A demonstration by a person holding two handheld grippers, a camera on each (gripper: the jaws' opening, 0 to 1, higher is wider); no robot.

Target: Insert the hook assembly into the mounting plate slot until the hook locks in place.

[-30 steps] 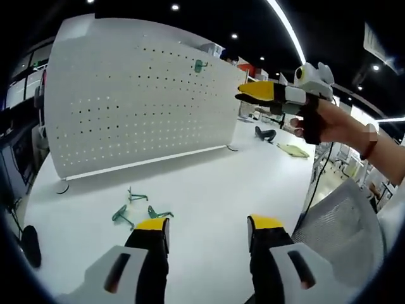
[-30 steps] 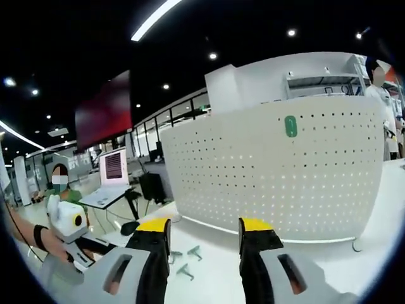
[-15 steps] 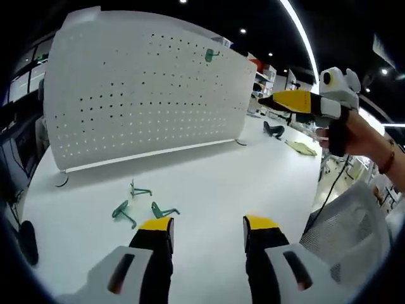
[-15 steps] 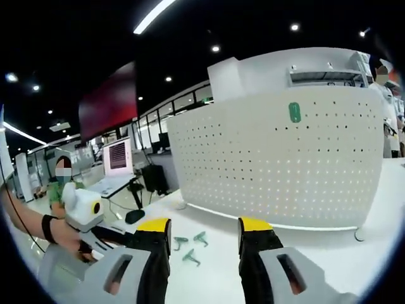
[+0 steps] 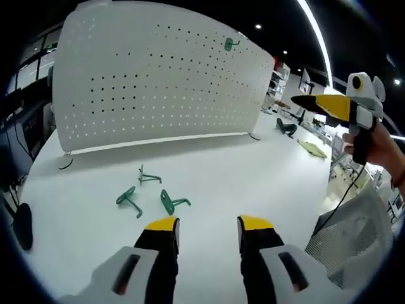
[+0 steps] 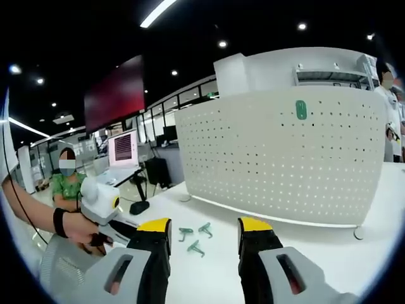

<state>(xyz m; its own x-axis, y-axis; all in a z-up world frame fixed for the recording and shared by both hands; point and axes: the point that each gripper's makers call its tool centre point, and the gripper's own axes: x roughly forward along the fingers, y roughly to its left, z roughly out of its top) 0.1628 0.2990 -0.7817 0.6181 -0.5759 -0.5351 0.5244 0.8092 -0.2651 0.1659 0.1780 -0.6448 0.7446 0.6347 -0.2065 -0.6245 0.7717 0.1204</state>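
Note:
A white perforated mounting plate (image 5: 158, 82) (image 6: 285, 158) stands upright on the white table. One green hook (image 5: 230, 44) (image 6: 301, 109) hangs high on it. Three more green hooks (image 5: 171, 202) (image 6: 195, 248) lie loose on the table in front of the plate. My left gripper (image 5: 207, 227) is open and empty, low over the table just short of the hooks. My right gripper (image 6: 201, 228) is open and empty, held above the table; it also appears at the right of the left gripper view (image 5: 326, 107), in a person's hand. The left gripper (image 6: 104, 202) appears at the left of the right gripper view.
The white table (image 5: 253, 183) runs wide in front of the plate. A black object (image 5: 23, 225) sits at its left edge, a mesh chair back (image 5: 345, 240) stands at the right. A person (image 6: 66, 190) sits behind the table; a monitor (image 6: 123, 150) stands further back.
Both cameras have shifted; the loose hooks now lie closer to my left gripper's jaws. The right gripper has drifted rightward in the left gripper view. Both stay open.

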